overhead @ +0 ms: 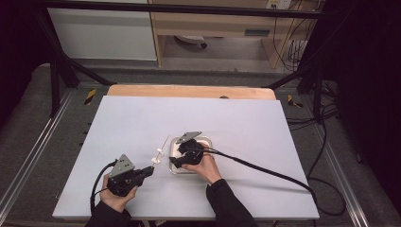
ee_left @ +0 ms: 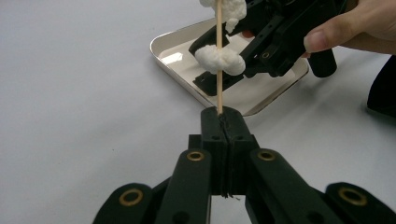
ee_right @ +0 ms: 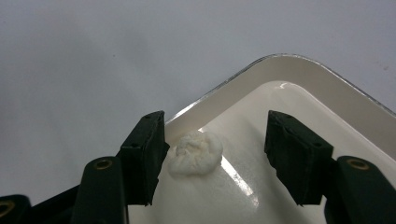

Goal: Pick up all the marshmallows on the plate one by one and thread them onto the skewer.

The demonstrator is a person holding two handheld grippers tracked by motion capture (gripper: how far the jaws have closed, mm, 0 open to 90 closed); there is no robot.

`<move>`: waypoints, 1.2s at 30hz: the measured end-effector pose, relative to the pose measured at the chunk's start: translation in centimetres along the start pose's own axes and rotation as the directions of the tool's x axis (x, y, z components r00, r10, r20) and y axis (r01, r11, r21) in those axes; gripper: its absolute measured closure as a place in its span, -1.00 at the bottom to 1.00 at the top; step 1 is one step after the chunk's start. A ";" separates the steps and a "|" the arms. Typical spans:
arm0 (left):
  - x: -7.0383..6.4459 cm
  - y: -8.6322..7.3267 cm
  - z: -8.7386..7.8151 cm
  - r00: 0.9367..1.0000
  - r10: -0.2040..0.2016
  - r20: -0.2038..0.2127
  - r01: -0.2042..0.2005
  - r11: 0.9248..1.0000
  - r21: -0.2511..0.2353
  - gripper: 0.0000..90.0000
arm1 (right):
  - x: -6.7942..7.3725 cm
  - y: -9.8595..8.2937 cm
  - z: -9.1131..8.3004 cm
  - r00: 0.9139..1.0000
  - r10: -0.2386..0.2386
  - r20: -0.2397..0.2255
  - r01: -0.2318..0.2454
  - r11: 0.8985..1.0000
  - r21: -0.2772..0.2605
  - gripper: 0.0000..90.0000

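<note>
Skewer point(ee_left: 219, 70): 1, two marshmallows threaded | left hand-held gripper point(ee_left: 223, 112) clamps it | right hand-held gripper point(ee_right: 215, 158) wide open around 1 marshmallow point(ee_right: 195, 152) | tray point(ee_right: 299, 74): 1

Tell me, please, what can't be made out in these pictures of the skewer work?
- Skewer: its top and the upper white lump are cut off by the left gripper view's top edge.
- Tray: in the high view, the right hand-held gripper covers most of it.
- Lump in tray: in the right gripper view, whether the jaw touches it is unclear.

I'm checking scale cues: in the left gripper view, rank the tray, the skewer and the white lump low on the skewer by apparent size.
1. tray, widest.
2. skewer, long but thin.
3. white lump, smallest.
The tray lies farther off, so its lead is understated.
</note>
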State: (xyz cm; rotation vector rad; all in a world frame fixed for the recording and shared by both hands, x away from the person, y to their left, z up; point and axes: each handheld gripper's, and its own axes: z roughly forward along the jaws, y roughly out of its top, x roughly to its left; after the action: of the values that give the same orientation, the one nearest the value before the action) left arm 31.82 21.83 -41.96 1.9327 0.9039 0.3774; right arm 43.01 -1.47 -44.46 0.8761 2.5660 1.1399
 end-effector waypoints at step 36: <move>-0.4 0.0 0.1 1.000 0.006 0.007 -0.006 1.000 0.011 0.98 | -0.2 1.4 -3.6 0.998 -0.001 -0.061 -0.003 0.998 -0.064 0.64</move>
State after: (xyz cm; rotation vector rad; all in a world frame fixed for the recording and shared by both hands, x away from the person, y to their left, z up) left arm 31.66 21.49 -42.00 1.9463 0.8974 0.3694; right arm 42.33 -3.04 -41.06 0.8411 2.5609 1.2607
